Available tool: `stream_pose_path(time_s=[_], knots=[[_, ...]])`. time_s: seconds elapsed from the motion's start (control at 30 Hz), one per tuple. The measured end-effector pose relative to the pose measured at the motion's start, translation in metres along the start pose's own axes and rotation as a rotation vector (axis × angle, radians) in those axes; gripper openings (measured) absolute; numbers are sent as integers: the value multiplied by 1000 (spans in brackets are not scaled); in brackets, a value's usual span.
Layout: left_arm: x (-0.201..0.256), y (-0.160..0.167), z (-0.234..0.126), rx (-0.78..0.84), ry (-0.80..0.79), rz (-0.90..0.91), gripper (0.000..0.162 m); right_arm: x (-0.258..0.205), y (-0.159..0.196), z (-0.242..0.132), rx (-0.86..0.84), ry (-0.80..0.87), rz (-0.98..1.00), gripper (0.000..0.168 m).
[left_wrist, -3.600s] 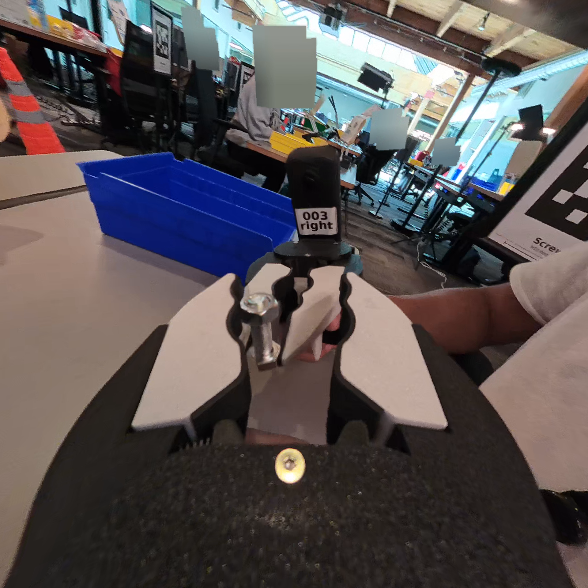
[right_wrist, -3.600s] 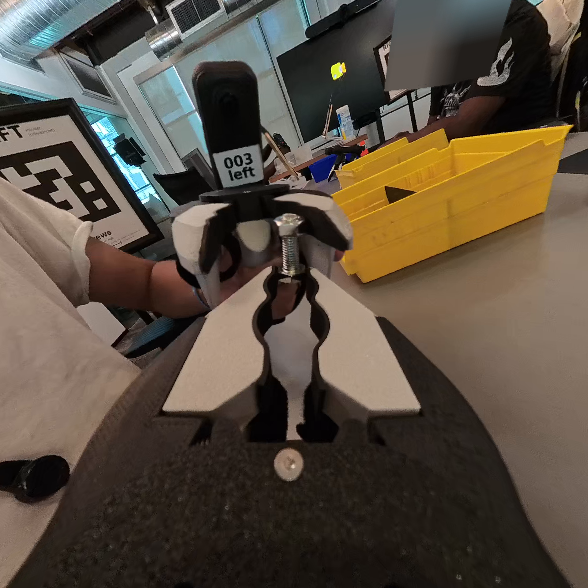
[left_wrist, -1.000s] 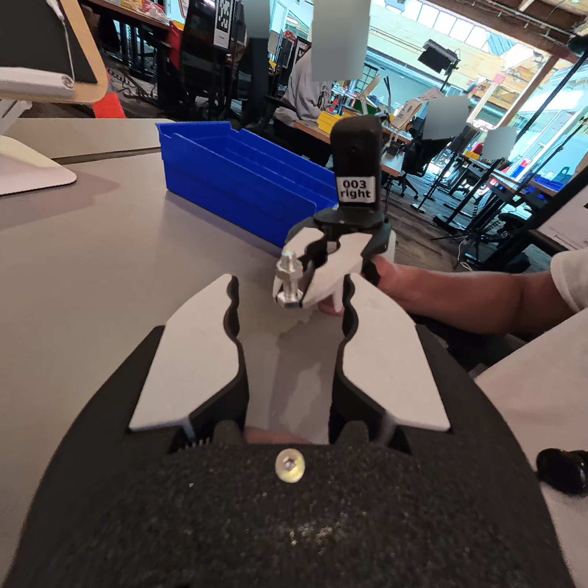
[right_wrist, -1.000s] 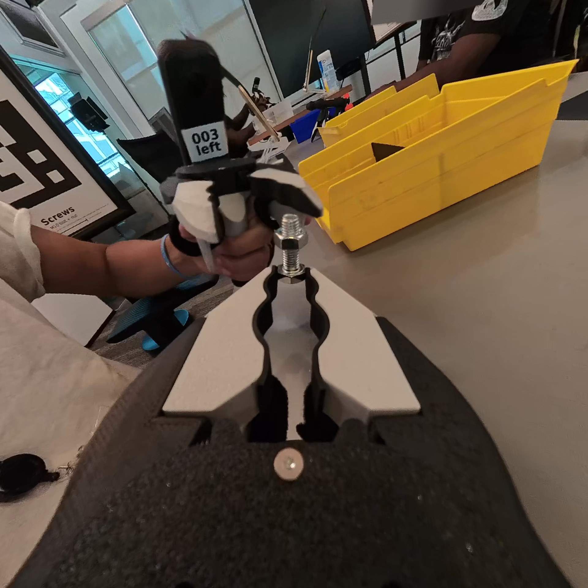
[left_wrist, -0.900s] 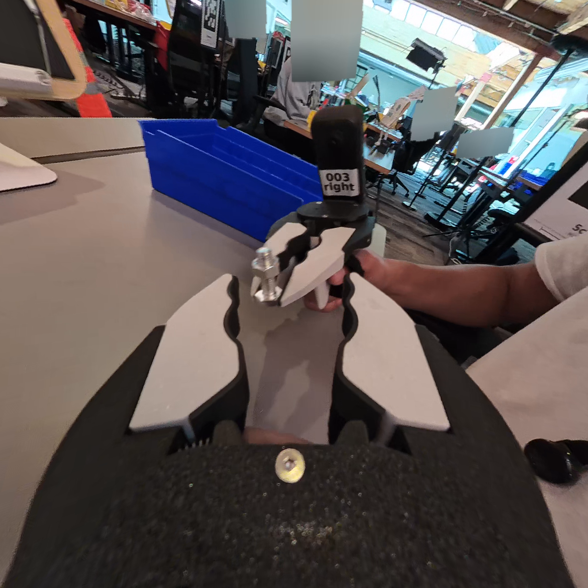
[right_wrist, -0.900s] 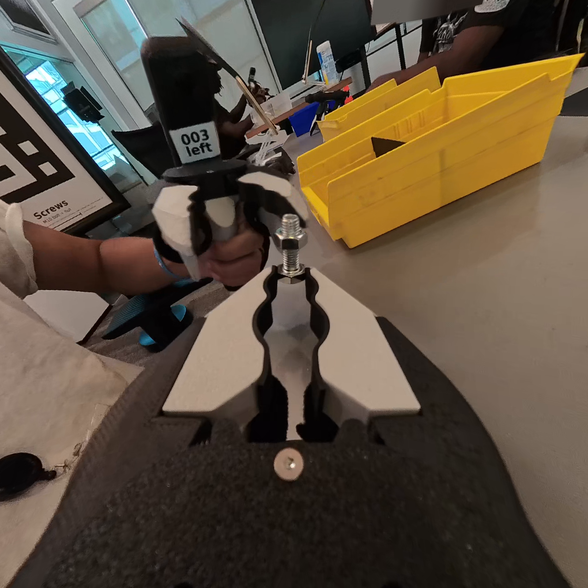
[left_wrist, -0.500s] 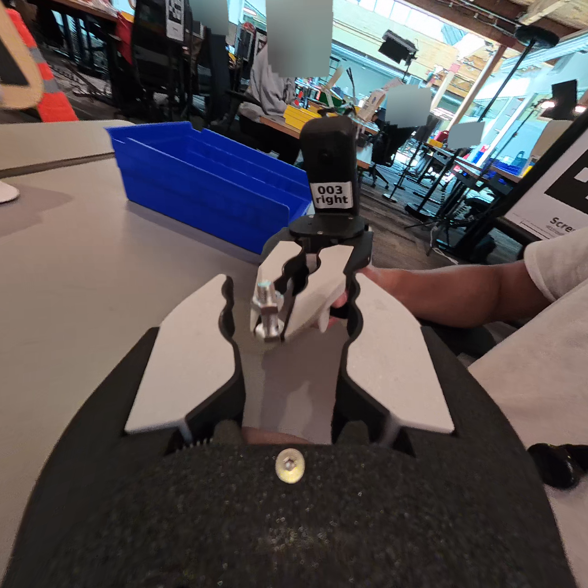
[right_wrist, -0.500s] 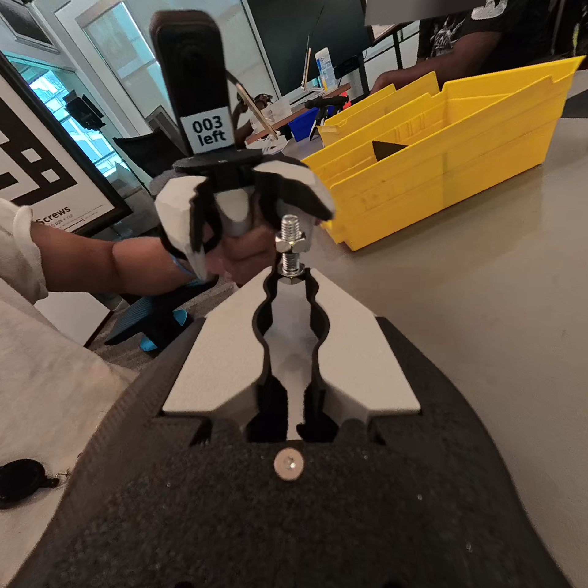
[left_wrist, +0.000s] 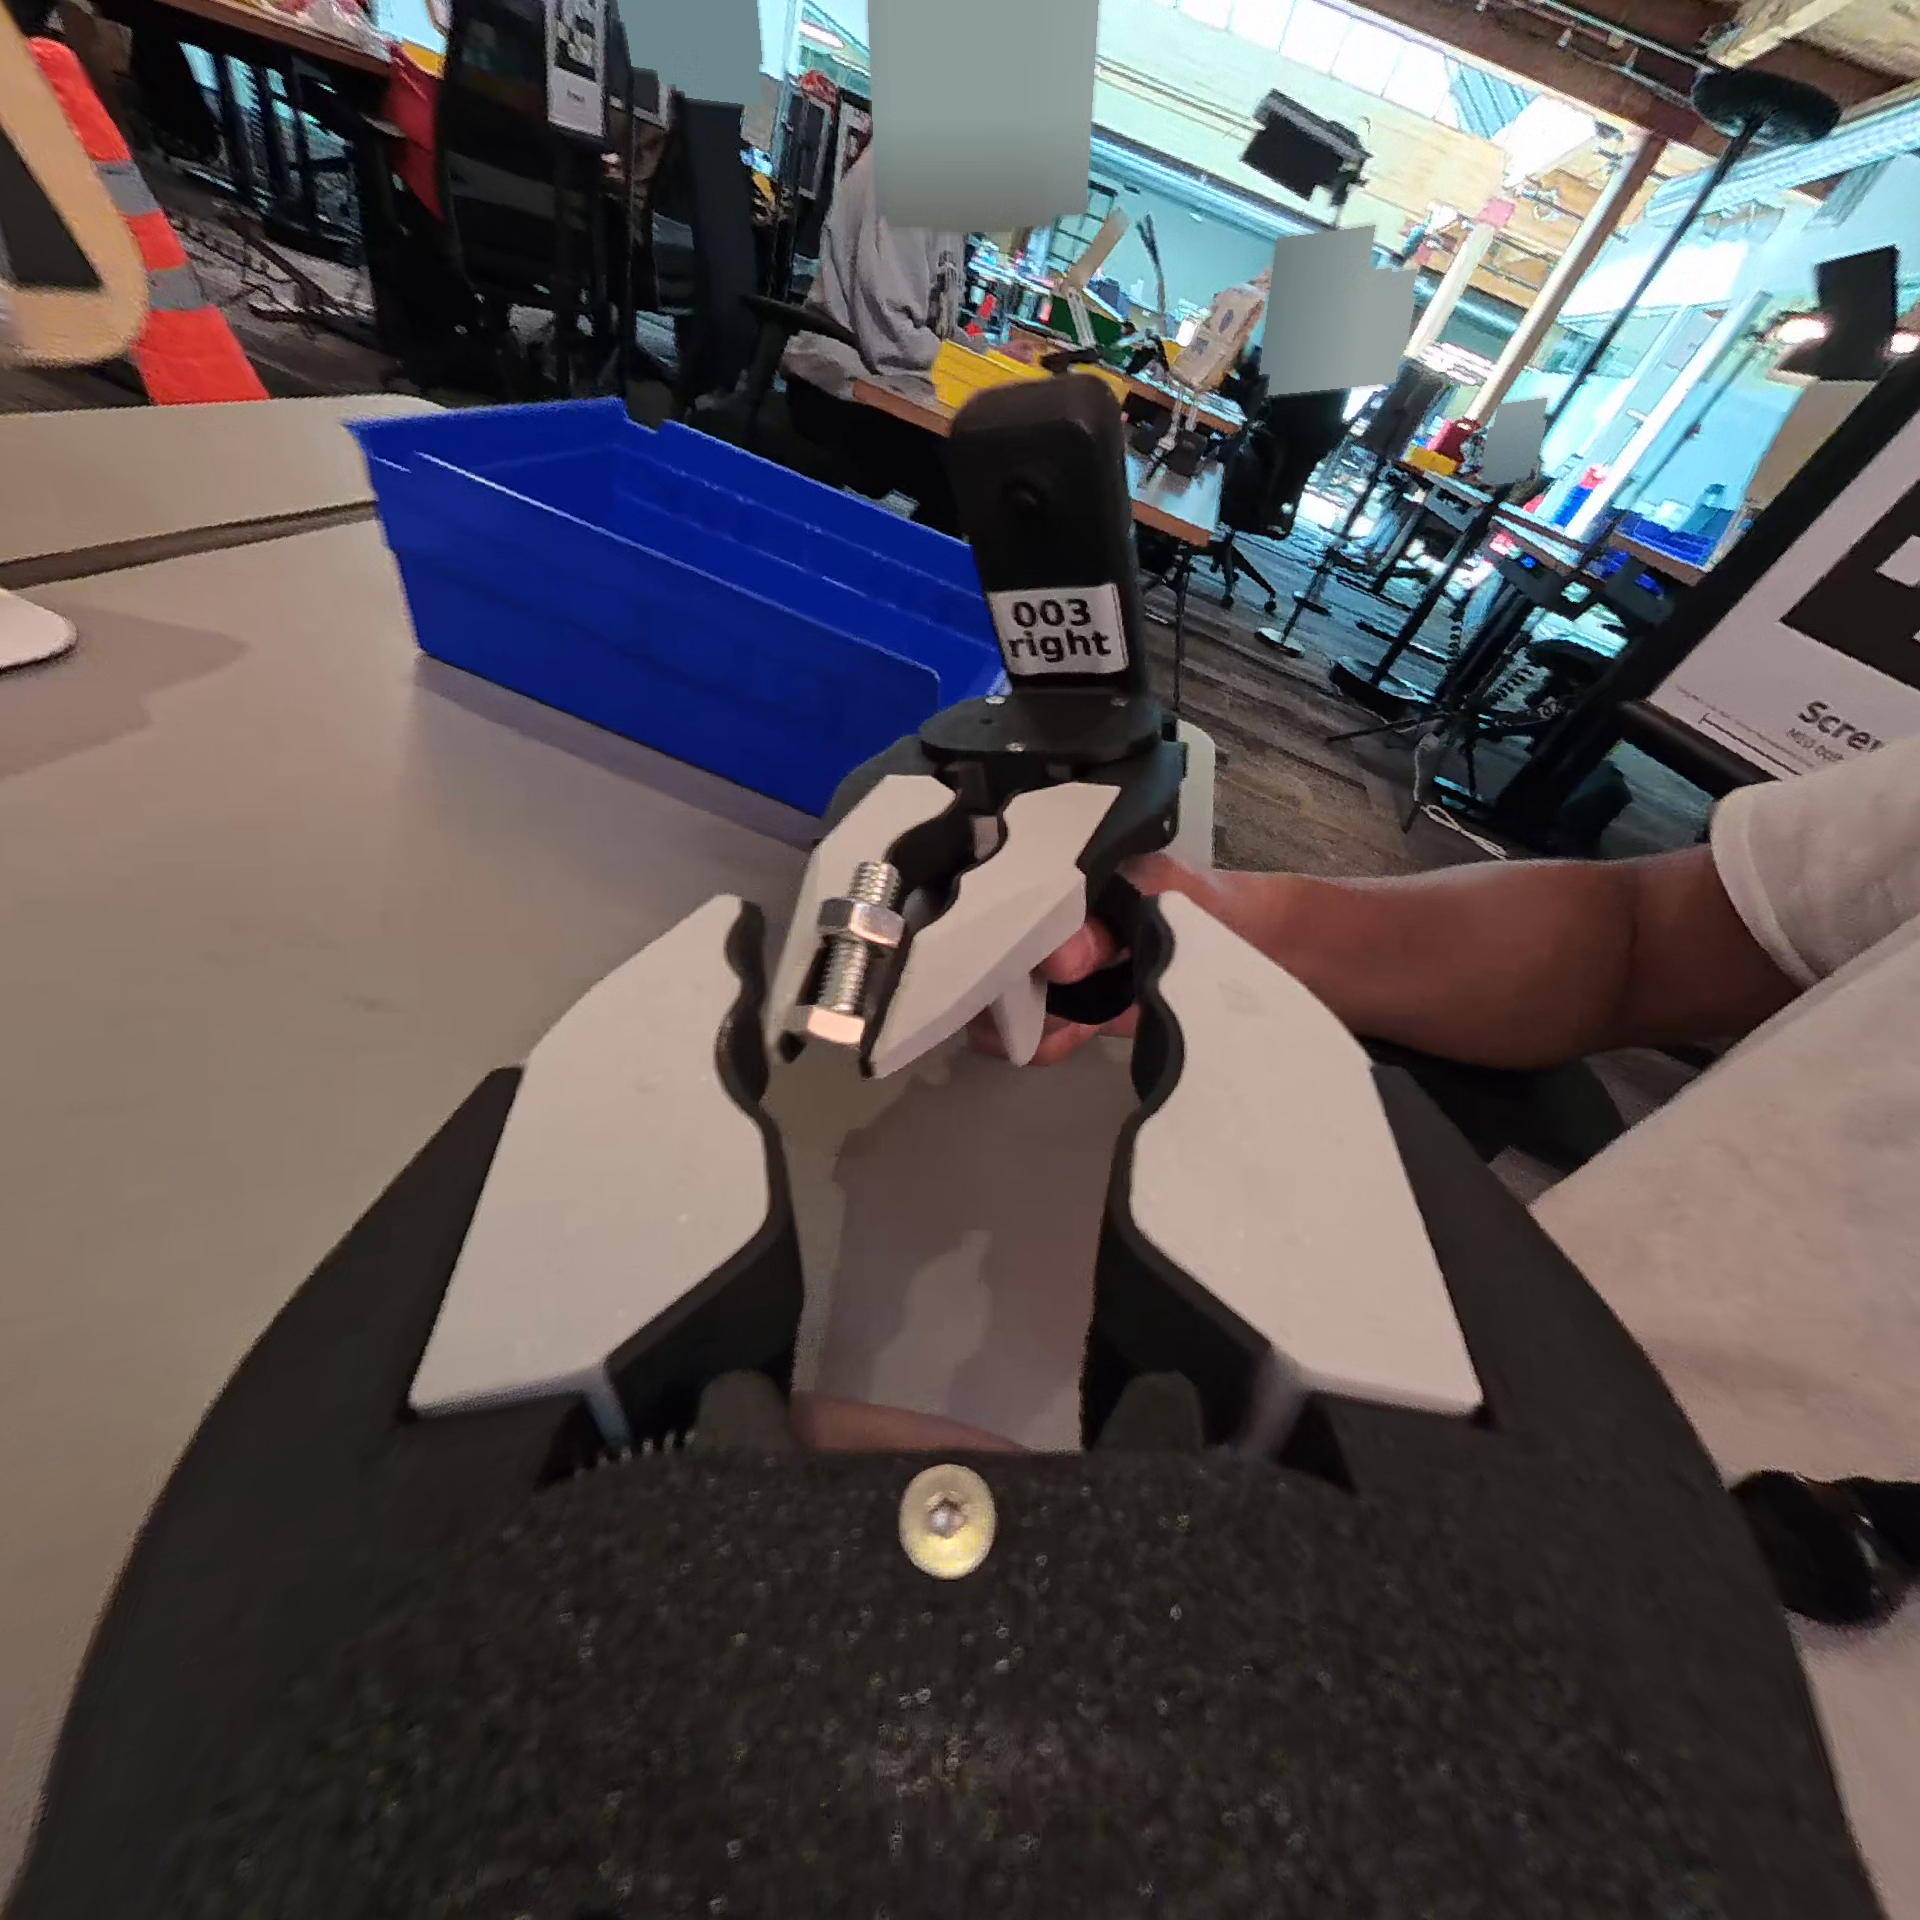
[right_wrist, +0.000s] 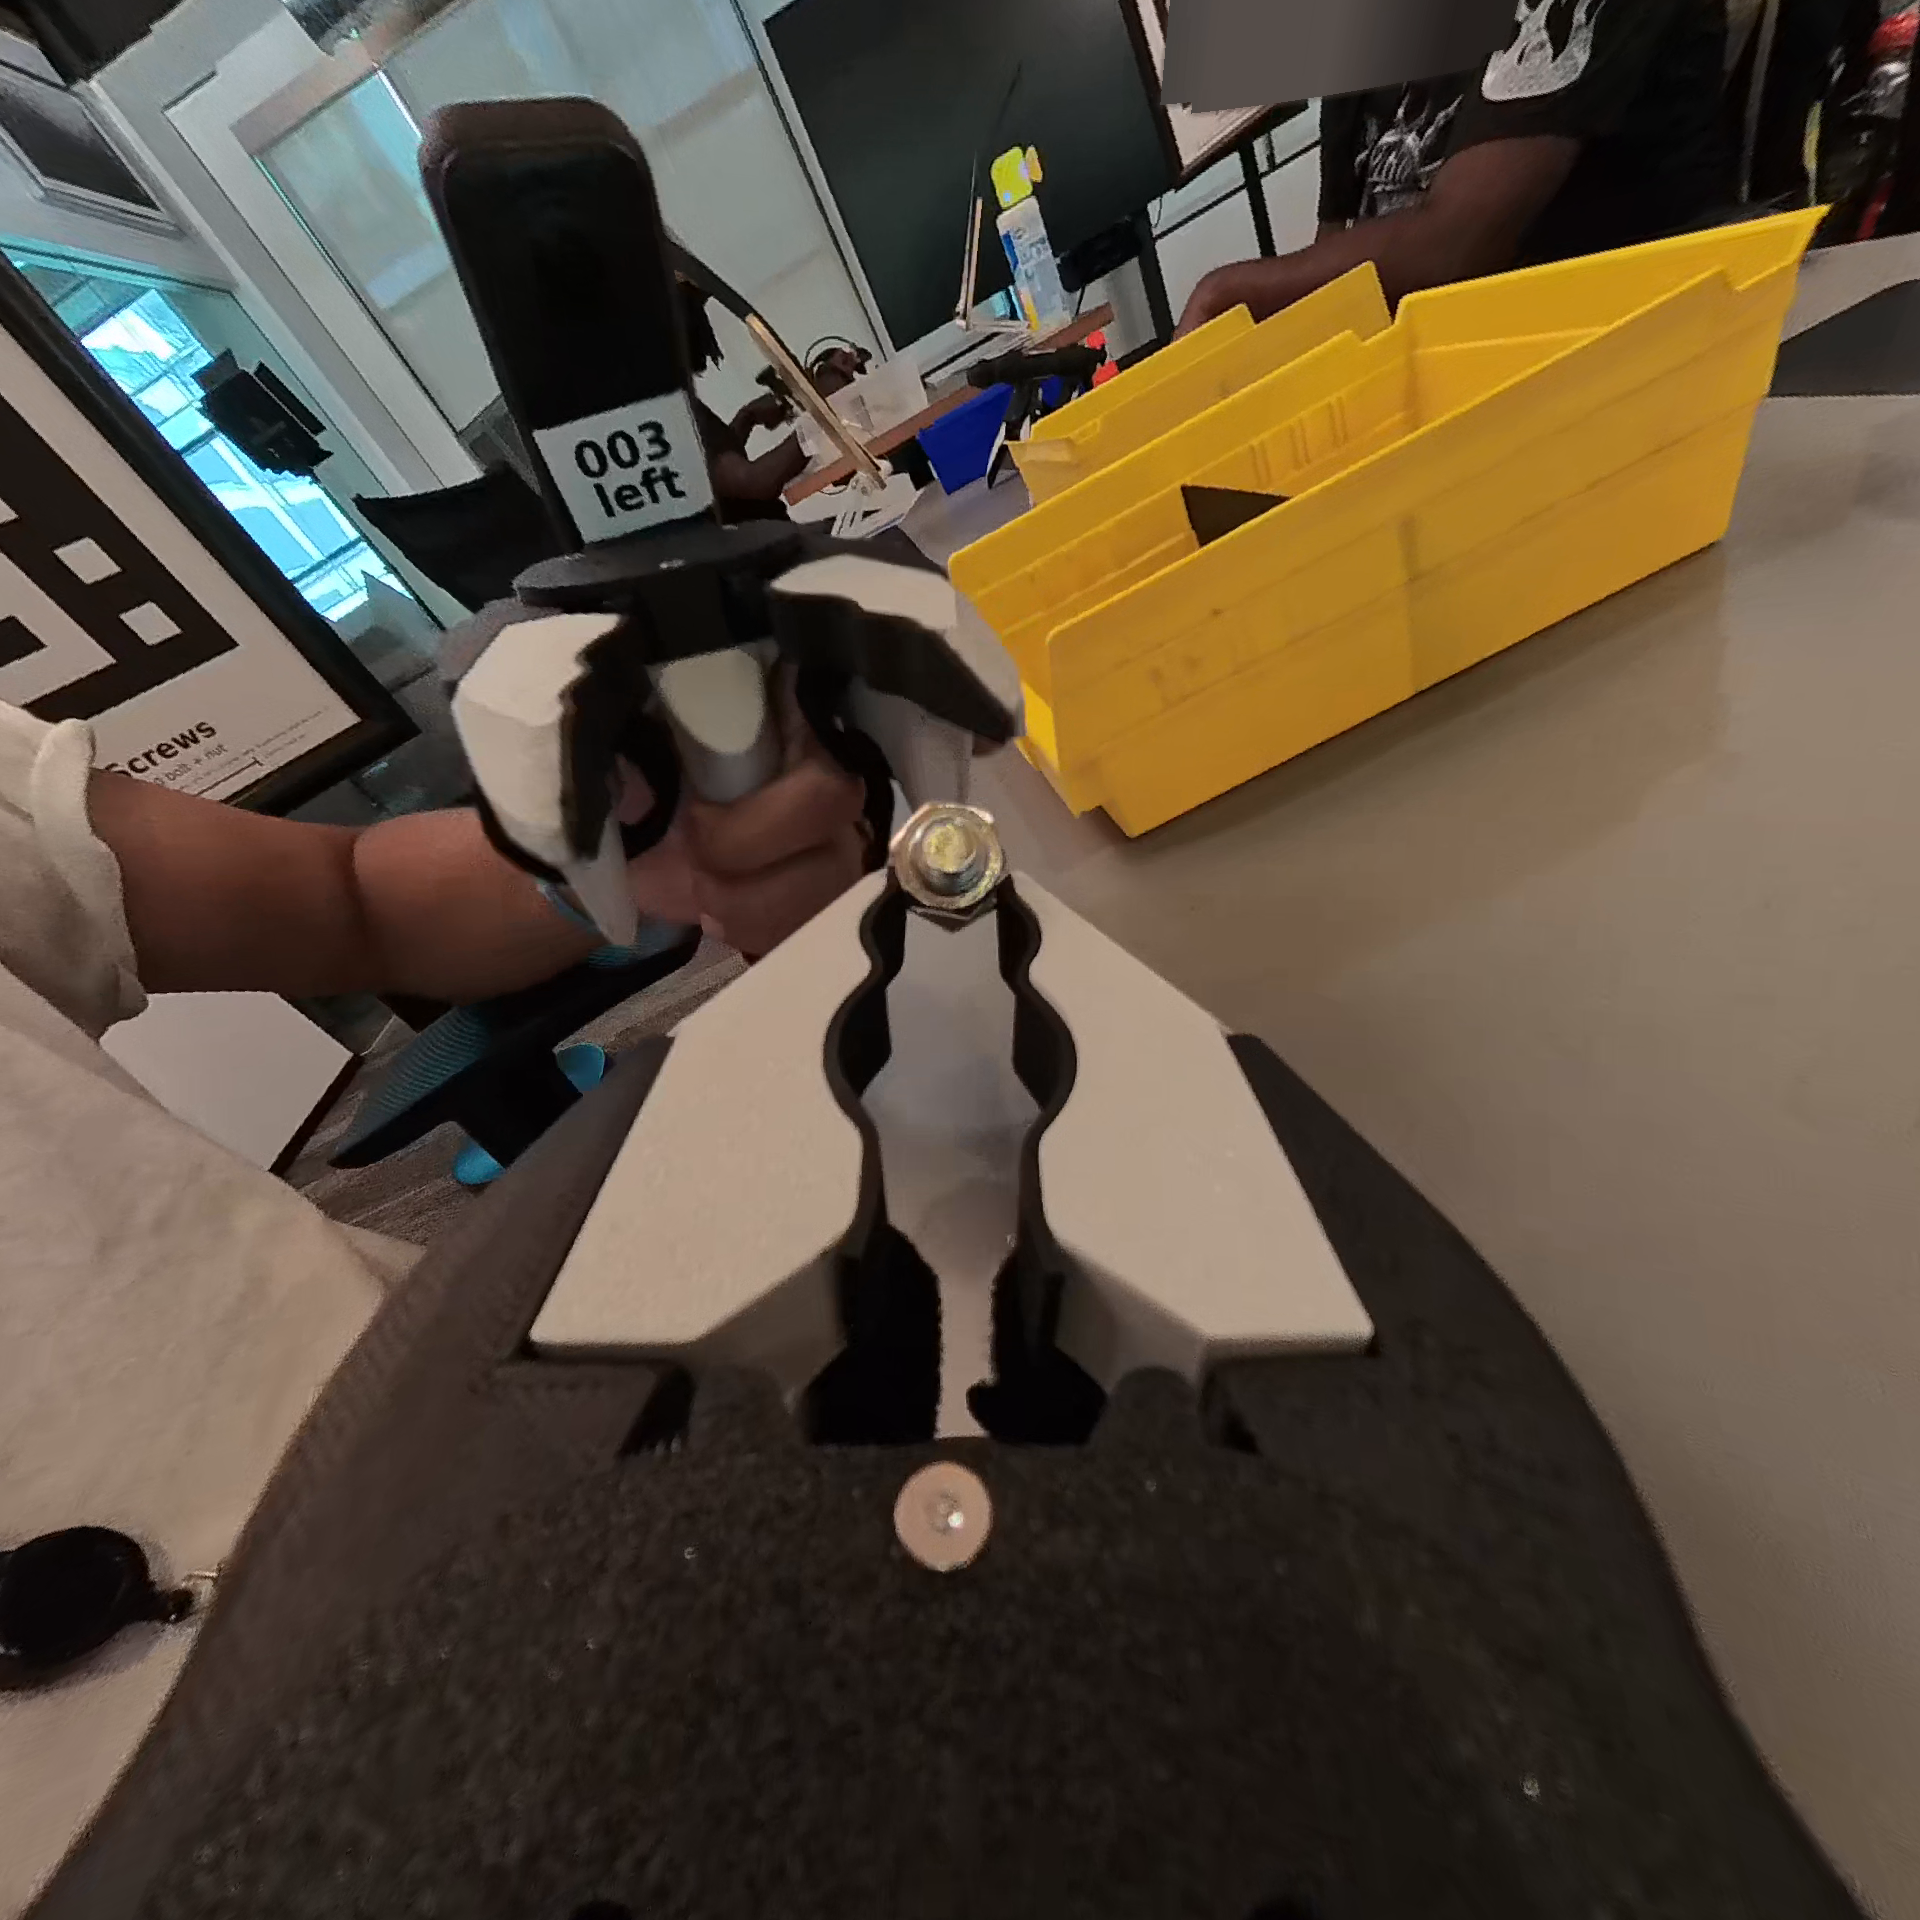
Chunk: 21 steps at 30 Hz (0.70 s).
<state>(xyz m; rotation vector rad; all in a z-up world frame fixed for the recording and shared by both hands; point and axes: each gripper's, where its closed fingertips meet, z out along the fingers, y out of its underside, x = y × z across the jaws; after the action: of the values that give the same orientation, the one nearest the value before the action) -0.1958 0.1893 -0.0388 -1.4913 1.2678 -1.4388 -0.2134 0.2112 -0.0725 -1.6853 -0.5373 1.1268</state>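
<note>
My right gripper (right_wrist: 948, 906) is shut on the head of a silver bolt (right_wrist: 948, 857) with a hex nut on its thread. The bolt leans with its threaded end towards the right camera. In the left wrist view the right gripper (left_wrist: 831, 1044) holds the bolt (left_wrist: 850, 951) tilted, just ahead of and between my left gripper's fingers. My left gripper (left_wrist: 940, 925) is open and empty, its fingers spread wide on either side of the right gripper's tips. It also shows in the right wrist view (right_wrist: 790, 821), open, just behind and left of the bolt.
A blue bin (left_wrist: 665, 582) stands on the grey table (left_wrist: 260, 935) beyond the grippers. A yellow bin (right_wrist: 1403, 499) stands at the far right of the table. A framed black-and-white sign (right_wrist: 104, 623) and an orange cone (left_wrist: 177, 291) stand off the table. People sit at benches behind. Left and right tips are no more than a few centimetres apart.
The right gripper has tilted the bolt from upright to leaning, its threaded end now towards its own camera. The left gripper stays open and now sits a little apart from the bolt.
</note>
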Motion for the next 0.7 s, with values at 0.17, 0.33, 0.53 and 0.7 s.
stream_pose_path(time_s=[0.17,0.33,0.53,0.7], knots=[[-2,10,0,-73,-65,108,65,9,9,-1,-60,71,-43,17],[-16,9,0,-121,-102,176,53,1,21,6,-174,99,-181,17],[-6,28,3,-209,9,234,17,-5,30,10,-232,101,-239,17],[-9,28,-6,-201,-34,298,8,-5,33,10,-233,86,-212,17]])
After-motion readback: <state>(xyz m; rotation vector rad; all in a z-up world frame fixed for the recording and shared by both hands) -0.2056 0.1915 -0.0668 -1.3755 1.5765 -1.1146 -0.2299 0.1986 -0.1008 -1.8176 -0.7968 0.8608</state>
